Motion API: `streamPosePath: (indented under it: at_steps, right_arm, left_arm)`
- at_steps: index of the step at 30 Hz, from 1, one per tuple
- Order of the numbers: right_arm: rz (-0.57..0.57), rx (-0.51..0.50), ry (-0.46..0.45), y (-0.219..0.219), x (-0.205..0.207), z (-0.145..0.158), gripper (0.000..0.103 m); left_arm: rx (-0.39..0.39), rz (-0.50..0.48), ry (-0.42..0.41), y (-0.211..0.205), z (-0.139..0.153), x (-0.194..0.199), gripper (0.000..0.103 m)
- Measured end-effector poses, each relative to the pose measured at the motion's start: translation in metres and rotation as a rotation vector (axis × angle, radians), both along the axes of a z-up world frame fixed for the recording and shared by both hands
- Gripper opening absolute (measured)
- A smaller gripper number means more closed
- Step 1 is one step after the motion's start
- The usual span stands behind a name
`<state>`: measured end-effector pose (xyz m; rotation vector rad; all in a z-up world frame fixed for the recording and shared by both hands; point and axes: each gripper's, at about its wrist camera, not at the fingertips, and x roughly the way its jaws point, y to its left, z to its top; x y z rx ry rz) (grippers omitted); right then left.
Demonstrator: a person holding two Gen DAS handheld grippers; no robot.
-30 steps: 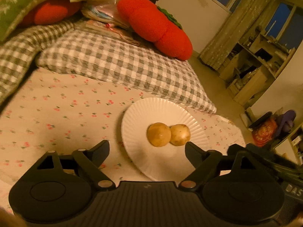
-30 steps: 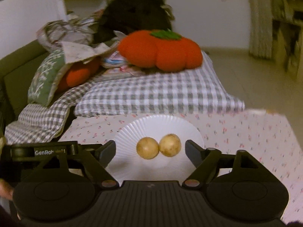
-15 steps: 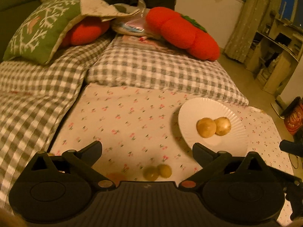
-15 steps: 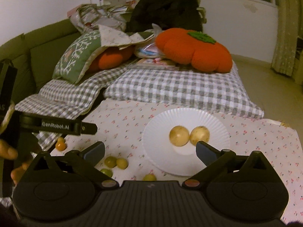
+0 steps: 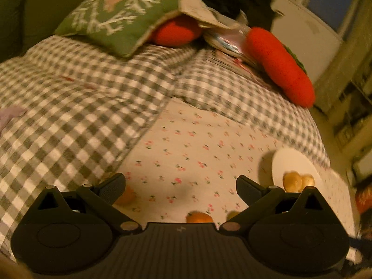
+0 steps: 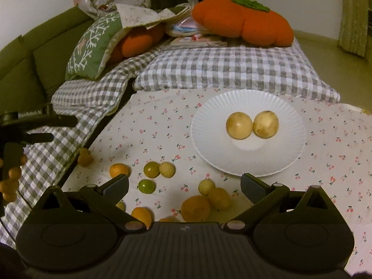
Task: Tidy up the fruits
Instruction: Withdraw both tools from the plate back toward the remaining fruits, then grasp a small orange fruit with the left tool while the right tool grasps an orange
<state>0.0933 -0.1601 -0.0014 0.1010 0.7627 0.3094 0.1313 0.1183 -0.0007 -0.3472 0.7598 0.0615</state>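
Observation:
A white paper plate point(image 6: 274, 160) on the cherry-print cloth holds two round yellow-brown fruits point(image 6: 239, 125) point(image 6: 265, 124); the plate also shows in the left wrist view point(image 5: 290, 162). Several small loose fruits lie in front of it: an orange one point(image 6: 195, 208), a green one point(image 6: 146, 186), yellow-green ones point(image 6: 151, 169). My right gripper point(image 6: 184, 184) is open and empty, above the loose fruits. My left gripper point(image 5: 181, 187) is open and empty over the cloth, left of the plate, with an orange fruit point(image 5: 199, 218) just below it.
Grey checked pillows point(image 6: 232, 69) lie behind the cloth. An orange pumpkin cushion point(image 6: 241, 21) and a green patterned cushion point(image 6: 93, 46) sit on them. The left gripper's body shows at the left edge of the right wrist view point(image 6: 34, 121).
Both grippers have pulled back and up from the plate. The left one has swung left, so the plate is now at its right. The loose fruits have come into view.

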Motion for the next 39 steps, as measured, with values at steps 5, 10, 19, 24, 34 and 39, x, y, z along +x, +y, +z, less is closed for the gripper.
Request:
streamPosePath:
  at_steps: [5, 10, 19, 24, 34, 39]
  right_arm:
    - [-0.010, -0.011, 0.014, 0.006, 0.001, -0.006, 0.102]
    - [-0.014, -0.034, 0.049, 0.011, 0.003, -0.017, 0.100]
    - [-0.102, -0.039, 0.104, -0.001, 0.015, -0.034, 0.086]
    - [-0.140, 0.002, 0.159, -0.007, 0.020, -0.044, 0.079]
    - [-0.162, 0.007, 0.217, 0.000, 0.025, -0.064, 0.073]
    - [-0.184, 0.034, 0.210, 0.000, 0.026, -0.069, 0.067]
  left_arm:
    - [-0.025, 0.078, 0.011, 0.017, -0.004, -0.001, 0.085]
    - [-0.024, 0.094, 0.061, 0.022, -0.019, 0.007, 0.074]
    - [-0.005, 0.140, 0.216, 0.028, -0.065, 0.036, 0.060]
    - [-0.009, 0.143, 0.259, 0.027, -0.081, 0.047, 0.055]
    - [0.056, 0.137, 0.271, 0.028, -0.094, 0.057, 0.037]
    - [0.084, 0.135, 0.262, 0.028, -0.095, 0.060, 0.027]
